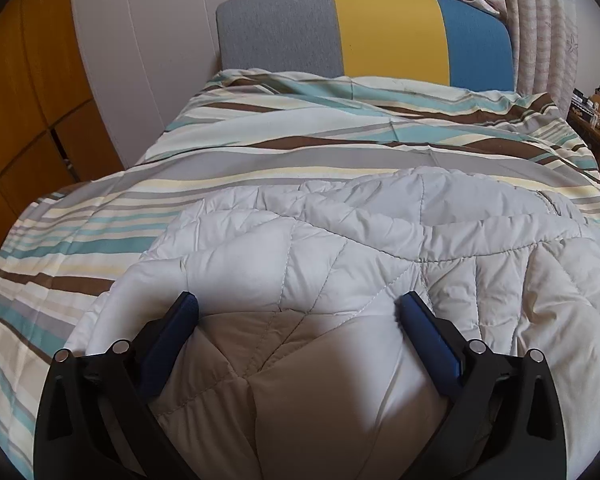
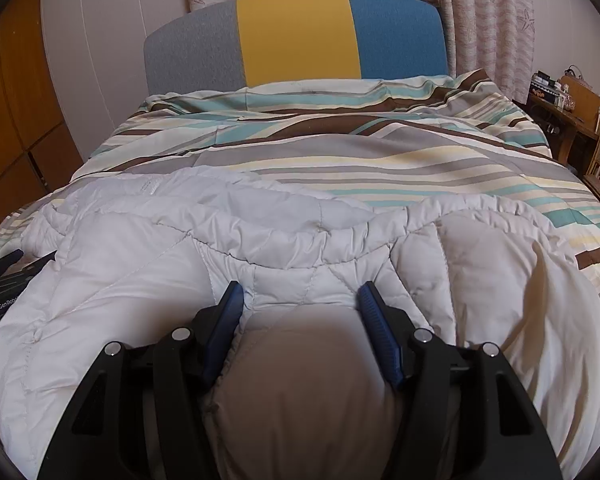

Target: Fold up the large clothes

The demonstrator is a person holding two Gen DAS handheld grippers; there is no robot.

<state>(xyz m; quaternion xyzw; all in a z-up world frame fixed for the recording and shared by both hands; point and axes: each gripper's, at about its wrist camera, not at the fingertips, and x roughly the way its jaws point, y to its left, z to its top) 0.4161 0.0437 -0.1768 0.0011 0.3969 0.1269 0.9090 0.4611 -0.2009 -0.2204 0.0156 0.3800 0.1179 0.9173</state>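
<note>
Left wrist, jacket (image 1: 340, 248) between tool (image 1: 298, 304) fingers

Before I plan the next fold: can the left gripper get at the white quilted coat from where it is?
Probably yes. The left gripper is open, with the white quilted coat bulging up between its fingers and nothing in the way.

A bed spread with a striped duvet (image 1: 284, 148) in teal, brown, grey and cream fills the middle of both views. At its far end stands a headboard (image 2: 296, 40) in three upright panels: grey, yellow, blue. Pale patterned curtains (image 2: 484, 20) hang behind and to the right of it. A wooden wardrobe (image 1: 24, 92) lines the left wall. On the right, a wooden side table (image 2: 564, 108) carries small items, too blurred to identify.
</note>
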